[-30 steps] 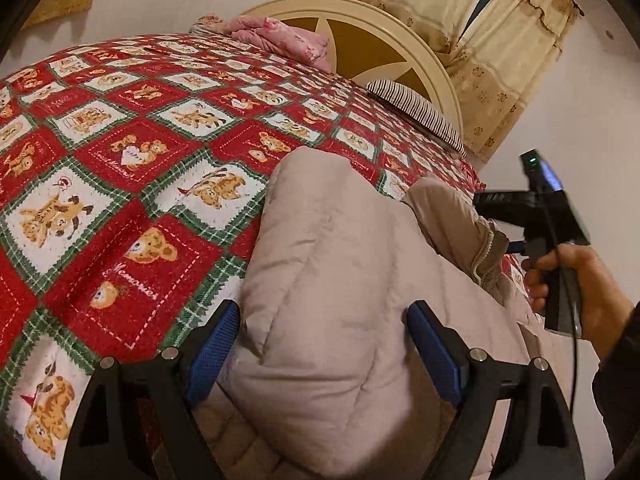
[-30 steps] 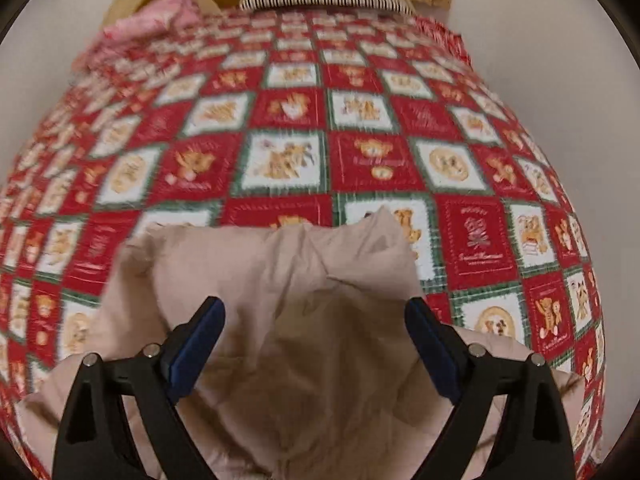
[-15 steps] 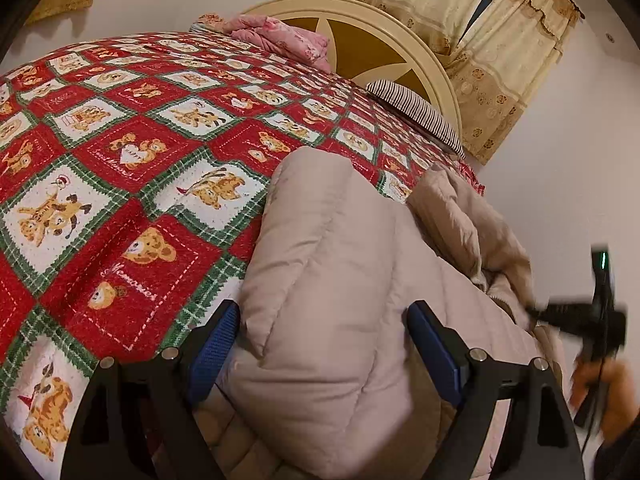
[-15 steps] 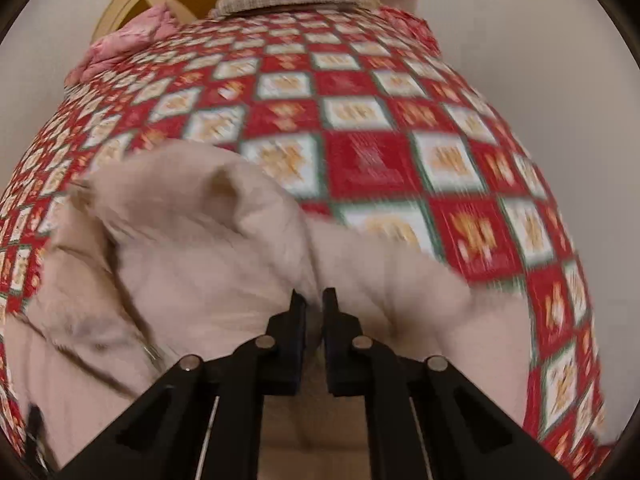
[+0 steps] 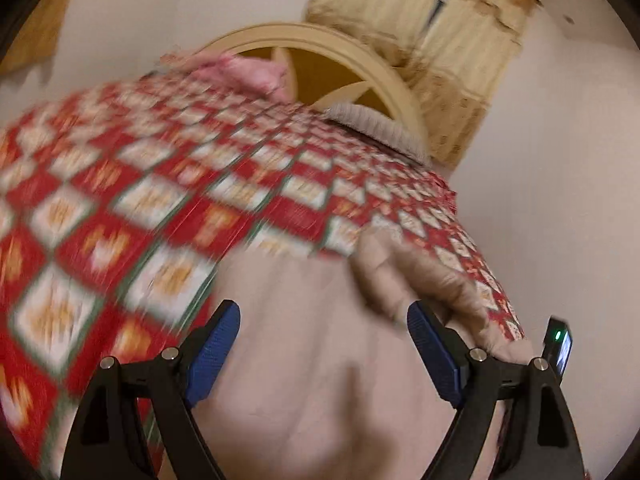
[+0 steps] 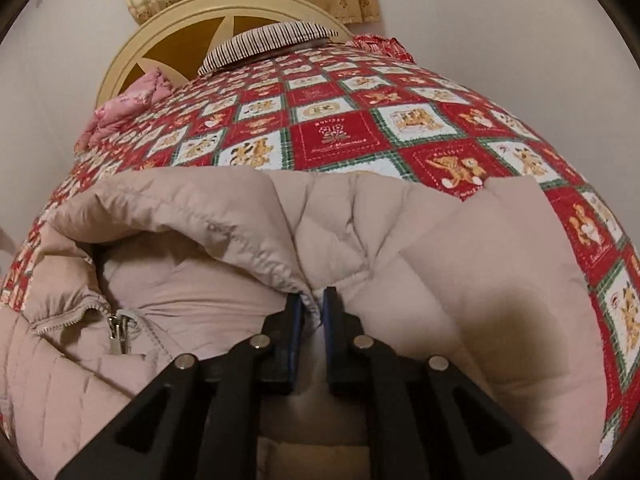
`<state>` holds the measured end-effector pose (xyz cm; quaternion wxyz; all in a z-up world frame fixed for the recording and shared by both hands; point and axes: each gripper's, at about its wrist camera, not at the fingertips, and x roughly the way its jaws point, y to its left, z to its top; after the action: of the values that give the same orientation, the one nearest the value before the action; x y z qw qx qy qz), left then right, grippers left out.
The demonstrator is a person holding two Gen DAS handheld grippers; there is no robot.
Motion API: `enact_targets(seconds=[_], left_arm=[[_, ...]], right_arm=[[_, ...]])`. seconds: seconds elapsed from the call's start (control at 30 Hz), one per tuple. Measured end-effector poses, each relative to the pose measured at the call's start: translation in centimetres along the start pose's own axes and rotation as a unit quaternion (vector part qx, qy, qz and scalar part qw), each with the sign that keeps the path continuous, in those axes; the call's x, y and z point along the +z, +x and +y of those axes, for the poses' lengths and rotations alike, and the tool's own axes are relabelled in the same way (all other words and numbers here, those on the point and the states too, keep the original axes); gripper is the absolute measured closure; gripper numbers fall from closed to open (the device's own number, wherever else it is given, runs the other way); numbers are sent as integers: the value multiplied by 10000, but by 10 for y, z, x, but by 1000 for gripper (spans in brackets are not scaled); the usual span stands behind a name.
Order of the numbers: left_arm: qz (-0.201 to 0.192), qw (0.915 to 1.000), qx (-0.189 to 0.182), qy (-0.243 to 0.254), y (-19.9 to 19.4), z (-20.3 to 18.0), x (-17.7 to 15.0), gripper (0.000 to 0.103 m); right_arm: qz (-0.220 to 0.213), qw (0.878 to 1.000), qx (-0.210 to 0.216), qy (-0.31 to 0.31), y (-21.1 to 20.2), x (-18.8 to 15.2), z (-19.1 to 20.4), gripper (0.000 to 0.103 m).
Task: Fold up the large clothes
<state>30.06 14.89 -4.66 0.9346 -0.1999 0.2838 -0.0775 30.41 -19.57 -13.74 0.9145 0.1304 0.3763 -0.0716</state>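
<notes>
Jacket: the beige padded jacket (image 6: 420, 240) lies rumpled on the near part of the bed's red patchwork quilt (image 6: 340, 136), its zipper (image 6: 118, 330) showing at the left.
Slip risk: the pinch takes only a thin hem edge — a hard pull on the slick, puffy fabric could likely tear it free and drop the fold.
Bunching risk: one-sided lifting may drag the whole jacket along the quilt rather than fold it.
Right tongs (image 6: 311, 306): pressed together, pinching a stitched edge of the jacket.
Left tongs (image 5: 324, 344): spread wide above the jacket — holding nothing, view blurred.
</notes>
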Motion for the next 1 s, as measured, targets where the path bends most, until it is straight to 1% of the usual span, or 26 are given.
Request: enact_targets(seconds=[0.03, 0.07, 0.1, 0.13, 0.2, 0.27, 0.3, 0.33, 0.37, 0.43, 0.47, 0.57, 0.6, 0.63, 0.67, 0.7, 0.73, 0.77, 0.83, 0.87, 0.93, 0.97, 1.0], left_arm=[[168, 9998, -65, 64, 13, -9, 11, 15], [505, 9986, -178, 51, 35, -17, 21, 15], [679, 9974, -240, -15, 51, -20, 24, 15], [834, 9961, -270, -121, 72, -23, 26, 15], [1073, 9937, -183, -252, 104, -25, 20, 16], [1365, 9893, -288, -427, 129, -28, 5, 44], [1569, 9852, -446, -532, 137, -31, -3, 79], [1807, 9790, -623, -704, 144, -32, -11, 90], [1878, 9759, -669, -885, 144, -30, -19, 91], [1631, 9783, -682, -1076, 131, -25, -29, 96], [1589, 9784, -682, -1131, 125, -22, -32, 96], [1542, 9731, -631, -1594, 95, -9, -46, 97], [1444, 9747, -603, -1597, 83, -7, -48, 97], [1362, 9778, -506, -1509, 74, -7, -51, 97], [1363, 9806, -287, -1377, 70, -6, -53, 97], [1457, 9813, -50, -1259, 71, -5, -55, 97], [1530, 9808, 22, -1208, 68, -3, -55, 97], [1483, 9825, 35, -1128, 59, -4, -52, 97], [960, 9928, 4, -710, 34, -17, -36, 97], [572, 9978, -53, -315, 20, -33, -23, 97], [207, 9996, -87, 199, 11, -56, -3, 96], [46, 9987, -106, 489, 14, -72, 10, 96], [-1, 9978, -119, 646, 19, -81, 17, 96]], right_arm=[[-7, 10000, 25, 18, 0, -1, -1, 93], [-17, 10000, 51, 35, -1, -2, -2, 93], [-24, 10000, 69, 49, -2, -4, -2, 93], [-34, 9999, 92, 69, -3, -5, -3, 93], [-47, 9998, 132, 102, -3, -5, -4, 93], [-55, 9996, 209, 165, -3, -6, -6, 93], [-56, 9995, 240, 191, -3, -6, -8, 93], [-55, 9994, 271, 218, -3, -6, -9, 93], [-54, 9992, 309, 249, -2, -6, -10, 93], [-44, 9988, 371, 309, -2, -6, -13, 93], [-39, 9986, 401, 338, -1, -6, -13, 93], [-33, 9982, 445, 392, -1, -6, -15, 93], [-29, 9981, 453, 414, -1, -6, -15, 93], [-24, 9980, 456, 428, 0, -6, -16, 93], [-19, 9981, 447, 433, 0, -6, -15, 93], [-14, 9982, 430, 422, 0, -6, -15, 93], [-9, 9983, 409, 403, 0, -6, -14, 93], [-9, 9984, 404, 393, 0, -6, -14, 93], [-14, 9983, 421, 402, -1, -6, -14, 93], [-15, 9982, 437, 414, -1, -6, -15, 93], [-20, 9980, 460, 428, -1, -6, -16, 93], [-22, 9980, 463, 427, -1, -6, -16, 93], [-25, 9980, 465, 426, -1, -6, -16, 93]])
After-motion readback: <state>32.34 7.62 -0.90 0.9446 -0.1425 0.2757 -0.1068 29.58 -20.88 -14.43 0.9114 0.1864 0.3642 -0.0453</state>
